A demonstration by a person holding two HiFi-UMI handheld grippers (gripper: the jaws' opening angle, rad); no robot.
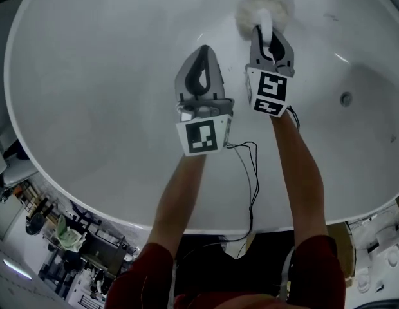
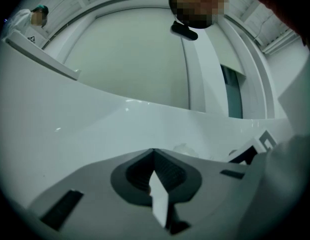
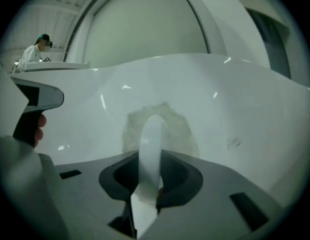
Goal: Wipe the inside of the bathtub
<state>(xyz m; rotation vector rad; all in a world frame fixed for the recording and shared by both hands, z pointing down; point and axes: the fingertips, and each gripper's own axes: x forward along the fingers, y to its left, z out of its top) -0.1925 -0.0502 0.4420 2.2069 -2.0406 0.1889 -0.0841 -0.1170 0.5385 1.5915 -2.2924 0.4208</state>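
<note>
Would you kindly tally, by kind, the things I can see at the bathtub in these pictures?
bathtub: 1
drain: 1
fluffy wiping pad: 1, clamped by its handle in the right hand-held gripper
hand-held grippers: 2, the left hand-held gripper shut on nothing
Total: 5

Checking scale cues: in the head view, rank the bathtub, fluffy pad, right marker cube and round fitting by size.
1. Bathtub
2. Fluffy pad and right marker cube: alike, cube nearer, unranked
3. Round fitting
</note>
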